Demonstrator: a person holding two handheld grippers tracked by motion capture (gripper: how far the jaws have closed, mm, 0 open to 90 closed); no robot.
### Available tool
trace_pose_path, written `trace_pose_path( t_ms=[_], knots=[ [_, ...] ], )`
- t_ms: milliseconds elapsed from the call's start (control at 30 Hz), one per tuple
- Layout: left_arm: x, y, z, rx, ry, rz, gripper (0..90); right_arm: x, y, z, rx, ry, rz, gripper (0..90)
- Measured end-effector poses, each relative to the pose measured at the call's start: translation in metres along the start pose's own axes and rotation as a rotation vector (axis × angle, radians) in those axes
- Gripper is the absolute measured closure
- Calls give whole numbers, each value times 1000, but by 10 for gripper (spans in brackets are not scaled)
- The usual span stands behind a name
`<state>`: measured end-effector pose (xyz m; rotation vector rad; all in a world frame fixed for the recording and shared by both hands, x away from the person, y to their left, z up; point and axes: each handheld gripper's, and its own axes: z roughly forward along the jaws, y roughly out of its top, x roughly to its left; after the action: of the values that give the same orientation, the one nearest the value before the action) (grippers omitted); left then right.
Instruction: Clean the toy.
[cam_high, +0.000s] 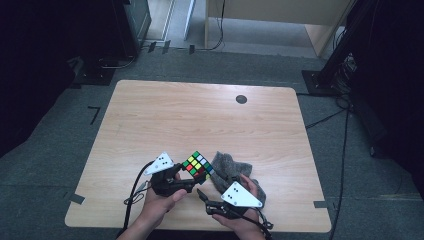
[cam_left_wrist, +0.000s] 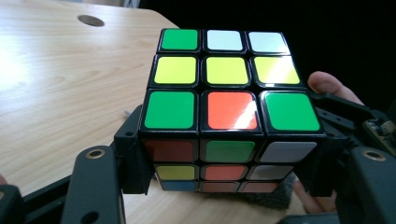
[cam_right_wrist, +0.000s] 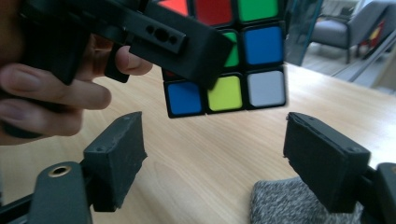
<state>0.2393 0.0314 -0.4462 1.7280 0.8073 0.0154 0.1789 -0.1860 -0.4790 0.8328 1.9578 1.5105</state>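
Observation:
A scrambled Rubik's cube (cam_high: 198, 166) is held above the near part of the wooden table (cam_high: 200, 115). My left gripper (cam_high: 191, 176) is shut on it, its jaws pressing two opposite sides. In the left gripper view the cube (cam_left_wrist: 224, 107) sits between the black jaws, with green, yellow, white and orange stickers on top. My right gripper (cam_high: 204, 199) is just right of it and lower, open. In the right gripper view its pads (cam_right_wrist: 116, 154) stand wide apart with nothing between them, and the cube (cam_right_wrist: 233, 70) hangs just above and beyond them.
A crumpled grey cloth (cam_high: 227, 170) lies on the table to the right of the cube, under the right hand. A dark round hole (cam_high: 241, 99) sits near the table's far edge. Bare wood spreads across the far half; cables and stands ring the table.

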Motion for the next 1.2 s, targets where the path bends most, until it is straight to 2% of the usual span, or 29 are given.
trace_pose_path(
  t_ms=[33,167,267,300,467,600,700,767,833,867,900,933,967,1000,1033,1067,1100,1200],
  knots=[
    [0,0,0,0,0,0,342,0,0,0,0,0,0,201],
    [-5,0,3,23,-36,-18,342,2,1,-1,-36,-49,-23,214],
    [-7,0,5,35,-65,-33,342,1,2,-4,-70,-66,-51,283],
    [-8,0,6,42,-77,-40,342,2,2,-5,-74,-64,-52,300],
    [-8,0,7,54,-89,-50,341,4,2,-5,-78,-67,-74,329],
    [-6,0,8,58,-99,-34,338,3,3,-7,-56,-69,-80,348],
    [-5,3,3,24,-108,-5,305,4,6,-8,-40,-71,-70,350],
    [-5,6,-2,-6,-96,31,260,2,6,-9,-23,-63,-67,350],
    [-4,10,-9,-31,-68,80,218,-4,6,-11,4,-70,-45,350],
    [-3,11,-12,-38,-47,114,186,-14,6,-13,24,-55,4,350],
    [0,11,-14,-32,13,187,178,-20,6,-14,36,-47,32,350],
    [0,11,-14,-32,13,187,171,-20,6,-14,36,-47,32,350],
    [2,7,-13,-4,76,272,171,-29,6,-18,57,-55,66,350],
    [2,7,-13,-4,76,272,171,-29,6,-18,57,-55,66,350],
    [4,4,-12,14,87,302,169,-37,9,-22,81,-46,109,350],
    [4,1,-10,29,102,338,165,-39,11,-24,99,-38,135,350],
    [3,-2,-8,49,114,377,165,-39,11,-24,99,-38,135,350],
    [-3,-11,0,89,136,489,158,-47,17,-28,137,3,211,350]
  ],
)
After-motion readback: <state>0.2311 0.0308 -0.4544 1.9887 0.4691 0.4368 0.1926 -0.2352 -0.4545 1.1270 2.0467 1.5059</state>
